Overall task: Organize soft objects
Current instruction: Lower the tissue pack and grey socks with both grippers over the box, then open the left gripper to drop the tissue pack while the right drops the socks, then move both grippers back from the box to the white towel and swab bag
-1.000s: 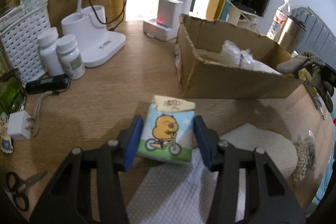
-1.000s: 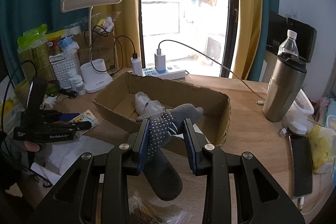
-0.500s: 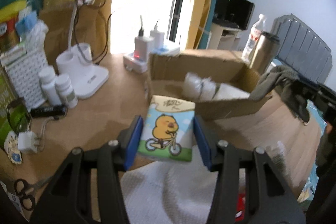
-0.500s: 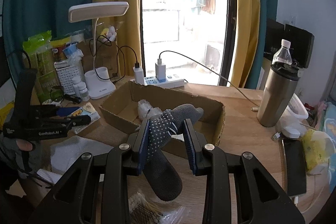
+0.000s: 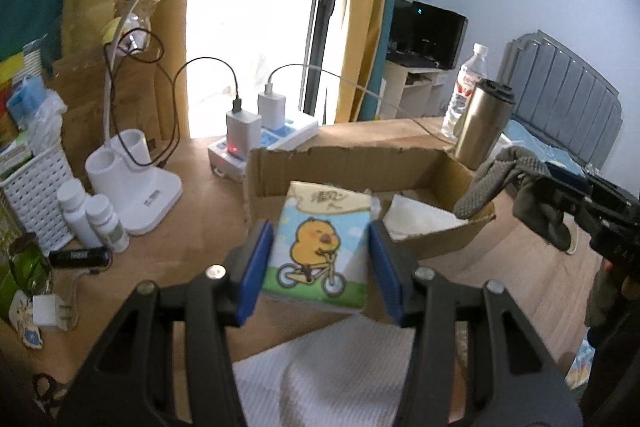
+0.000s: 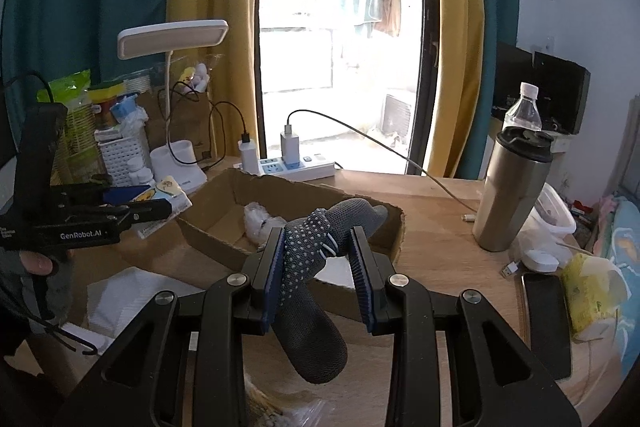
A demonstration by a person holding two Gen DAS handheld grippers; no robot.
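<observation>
Tissue pack [image 5: 318,247], higher than before in left tongs [image 5: 318,263], beside cardboard box [image 5: 352,159].

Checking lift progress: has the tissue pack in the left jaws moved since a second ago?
Yes. The tissue pack rose off the desk, now overlapping the cardboard box.

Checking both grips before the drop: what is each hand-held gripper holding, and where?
Left hand-held gripper: chick-printed tissue pack, clamped by its two sides. Right hand-held gripper: grey dotted knit glove, pinched mid-length.
</observation>
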